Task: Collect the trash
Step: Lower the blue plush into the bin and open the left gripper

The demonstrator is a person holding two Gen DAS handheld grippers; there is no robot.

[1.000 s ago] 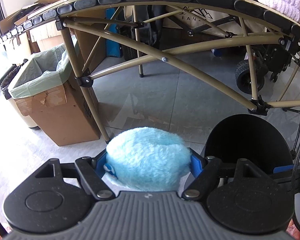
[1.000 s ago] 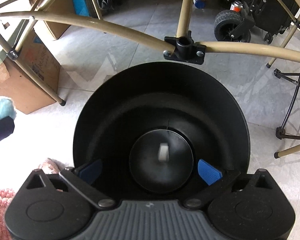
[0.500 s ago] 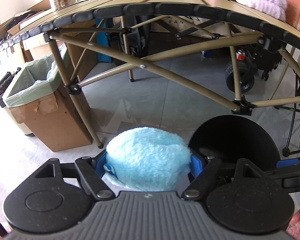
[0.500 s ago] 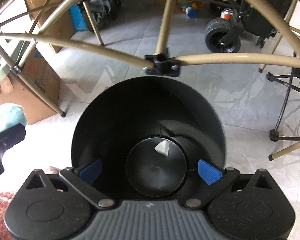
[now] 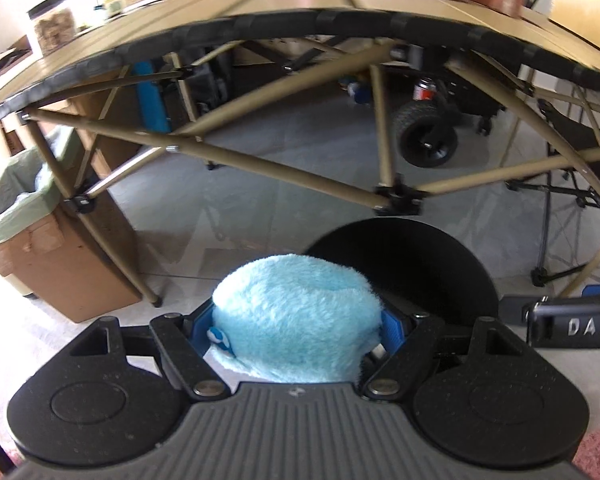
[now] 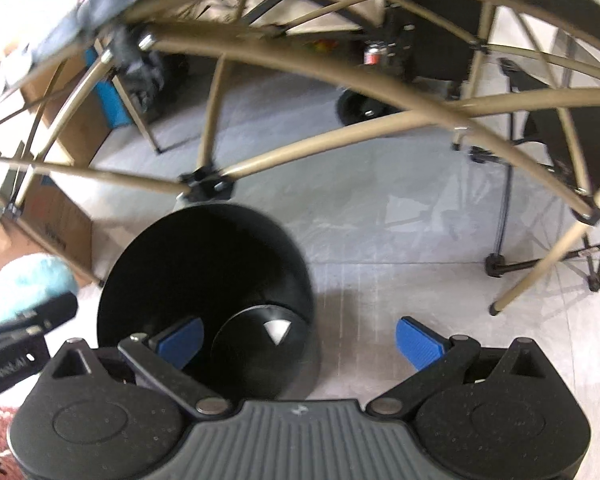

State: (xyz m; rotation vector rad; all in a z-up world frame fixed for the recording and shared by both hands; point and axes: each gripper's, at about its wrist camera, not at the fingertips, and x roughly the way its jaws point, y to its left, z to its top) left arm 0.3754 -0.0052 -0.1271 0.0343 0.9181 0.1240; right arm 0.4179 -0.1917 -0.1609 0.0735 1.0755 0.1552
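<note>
Your folding table point(image 5: 300, 4) stands over the grey floor point(image 6: 380, 216). A cardboard box point(image 5: 60, 264) with a green bag sits on the left. The black bin point(image 6: 204, 264) stands between them, with a white scrap point(image 6: 278, 330) inside. Your left claw point(image 5: 300, 326) squeezes a fluffy blue thing point(image 5: 296, 316). Your right claw point(image 6: 300, 340) is spread apart; one finger dips into the bin.

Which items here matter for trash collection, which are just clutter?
Job:
- blue fluffy item in left gripper
- black bin
- white scrap in bin
- lined box

Clutter:
- folding table
- jar
- cart wheel
- can
</note>
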